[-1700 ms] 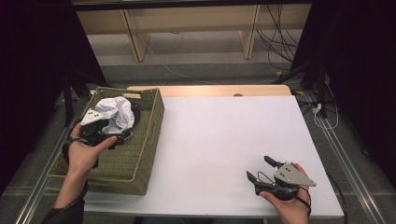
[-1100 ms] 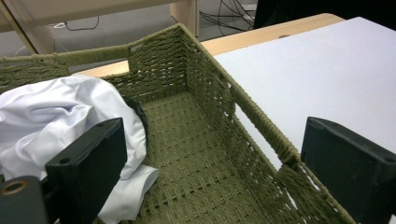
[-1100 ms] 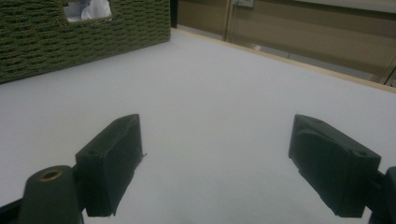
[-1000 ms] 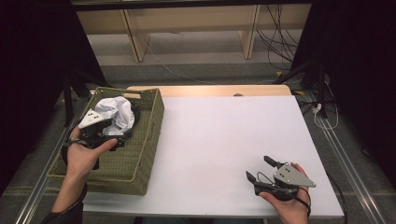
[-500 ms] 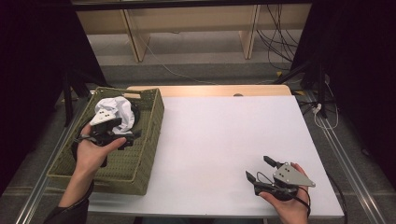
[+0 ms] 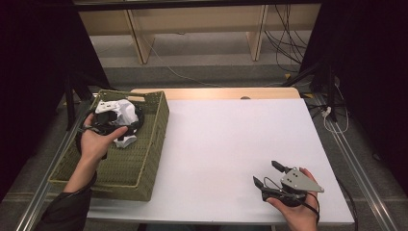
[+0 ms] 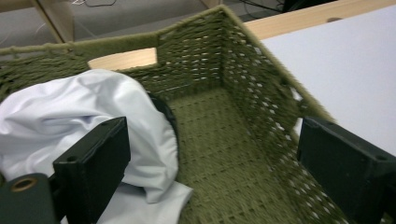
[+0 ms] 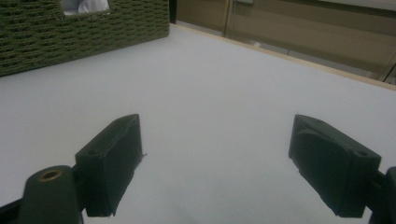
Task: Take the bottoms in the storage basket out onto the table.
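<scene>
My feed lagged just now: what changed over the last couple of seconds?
The left gripper slid forward and rightward in the basket, over the white cloth, jaws open, nothing gripped. The right gripper stayed open at the table's near right corner; basket unmoved.

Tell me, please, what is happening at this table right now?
A person holds a gripper in each hand. The left gripper is inside the green woven basket, jaws open beside a crumpled white cloth that it has not gripped. The right gripper rests open near the front edge of the white table, with nothing between its jaws.
</scene>
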The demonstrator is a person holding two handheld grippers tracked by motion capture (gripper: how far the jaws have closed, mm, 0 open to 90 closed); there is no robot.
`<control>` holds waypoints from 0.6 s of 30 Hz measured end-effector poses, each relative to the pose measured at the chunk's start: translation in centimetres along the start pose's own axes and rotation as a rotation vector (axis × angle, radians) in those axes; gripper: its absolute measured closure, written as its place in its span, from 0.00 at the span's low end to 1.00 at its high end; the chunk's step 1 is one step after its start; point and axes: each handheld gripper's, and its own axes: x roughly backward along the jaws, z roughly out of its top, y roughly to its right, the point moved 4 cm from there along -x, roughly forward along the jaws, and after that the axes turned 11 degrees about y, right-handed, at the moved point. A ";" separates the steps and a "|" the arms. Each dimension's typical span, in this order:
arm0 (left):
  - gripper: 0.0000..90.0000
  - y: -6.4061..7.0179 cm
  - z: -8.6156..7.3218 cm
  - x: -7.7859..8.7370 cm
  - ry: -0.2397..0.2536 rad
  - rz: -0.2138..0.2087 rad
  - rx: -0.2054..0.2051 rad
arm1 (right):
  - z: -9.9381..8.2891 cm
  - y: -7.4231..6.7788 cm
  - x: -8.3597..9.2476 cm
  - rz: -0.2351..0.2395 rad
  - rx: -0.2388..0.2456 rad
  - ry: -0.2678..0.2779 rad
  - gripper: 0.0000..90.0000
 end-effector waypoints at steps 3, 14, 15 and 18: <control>0.10 -0.9 0.1 -0.6 -0.012 0.033 0.008 | 0.0 0.0 0.0 0.000 0.002 -0.008 0.20; 0.10 -3.6 0.1 -2.8 -0.062 0.117 0.038 | -0.1 0.0 -0.1 0.000 0.001 -0.007 0.20; 0.10 -3.8 0.1 -3.0 -0.066 0.122 0.038 | -0.1 0.0 -0.1 0.002 0.000 -0.006 0.20; 0.10 -4.6 -0.1 -3.8 -0.093 0.141 0.046 | -0.2 0.0 -0.1 0.003 0.001 -0.008 0.20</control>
